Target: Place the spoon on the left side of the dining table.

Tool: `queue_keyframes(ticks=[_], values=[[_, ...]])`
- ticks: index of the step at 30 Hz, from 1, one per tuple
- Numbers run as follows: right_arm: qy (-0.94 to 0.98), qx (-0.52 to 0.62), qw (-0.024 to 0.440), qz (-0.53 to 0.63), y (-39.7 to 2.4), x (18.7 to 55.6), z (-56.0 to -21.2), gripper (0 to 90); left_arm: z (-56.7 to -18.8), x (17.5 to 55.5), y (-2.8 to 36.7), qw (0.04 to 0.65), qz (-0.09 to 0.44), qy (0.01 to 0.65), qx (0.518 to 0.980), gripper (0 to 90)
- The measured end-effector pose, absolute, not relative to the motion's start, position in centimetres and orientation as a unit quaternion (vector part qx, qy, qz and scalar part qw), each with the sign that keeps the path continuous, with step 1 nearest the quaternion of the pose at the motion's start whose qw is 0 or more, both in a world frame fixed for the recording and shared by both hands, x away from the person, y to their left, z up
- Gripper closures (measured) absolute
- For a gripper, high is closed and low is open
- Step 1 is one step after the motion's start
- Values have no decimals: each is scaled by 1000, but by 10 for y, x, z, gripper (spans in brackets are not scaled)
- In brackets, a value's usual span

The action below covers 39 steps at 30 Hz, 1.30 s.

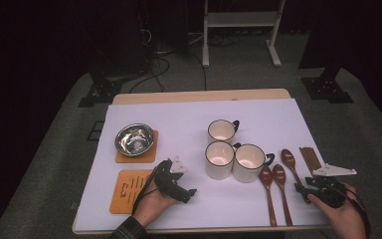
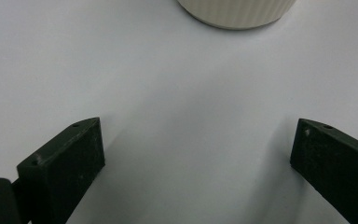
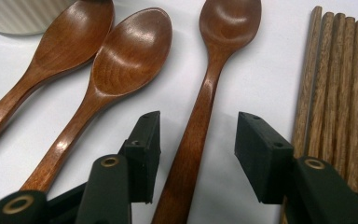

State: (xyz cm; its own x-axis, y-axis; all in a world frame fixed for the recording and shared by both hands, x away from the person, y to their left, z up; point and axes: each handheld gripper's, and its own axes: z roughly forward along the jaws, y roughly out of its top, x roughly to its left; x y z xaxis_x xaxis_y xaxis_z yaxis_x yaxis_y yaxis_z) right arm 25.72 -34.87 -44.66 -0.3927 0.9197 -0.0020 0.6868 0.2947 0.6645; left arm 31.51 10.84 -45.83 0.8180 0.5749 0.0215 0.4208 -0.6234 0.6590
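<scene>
a dark wooden spoon (image 3: 205,107), the rightmost of three, lies on the white-covered desk (image 1: 179,124) with its handle running between the jaws of the right hand-held gripper (image 3: 198,149); the jaws stand about half open, one on each side of the handle, and a strip of white shows between the handle and each pad, so nothing is gripped. in the high view the same spoon (image 1: 292,166) sits near the desk's front right corner, its bowl pointing away from the person, with the right hand-held gripper (image 1: 303,191) at its handle end. just left of it lie two more spoons (image 3: 121,74), side by side and angled the same way. to its right rests a bundle of wooden chopsticks (image 3: 340,93), close to the right jaw. three white mugs with dark rims (image 1: 229,152) stand clustered left of the spoons, near the middle of the desk. the left hand-held gripper (image 1: 186,191) rests in front of the mugs, and in its own view its jaws are wide apart over bare white cover, with the ribbed base of a mug (image 2: 235,11) ahead. farther left a steel bowl (image 1: 135,139) sits on an orange mat, with a second orange mat (image 1: 129,191) nearer the person
</scene>
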Motion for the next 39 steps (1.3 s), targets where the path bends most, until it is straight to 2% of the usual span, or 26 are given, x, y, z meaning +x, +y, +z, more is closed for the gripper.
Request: queue_keyframes(ticks=[14, 19, 22, 29, 39], values=[[774, 526, 199, 290, -345, 255, -450, 537, -458, 315, 108, 333, 116, 280, 893, 18], [770, 534, 200, 287, -342, 254, -449, 582, -458, 315, 108, 333, 116, 279, 893, 18], [764, 541, 200, 289, -343, 254, -449, 650, -458, 315, 108, 333, 116, 279, 893, 18], [764, 545, 199, 283, -339, 254, -448, 725, -458, 315, 108, 333, 116, 279, 893, 18], [756, 557, 195, 285, -341, 255, -448, 768, -458, 315, 108, 333, 116, 279, 893, 18]])
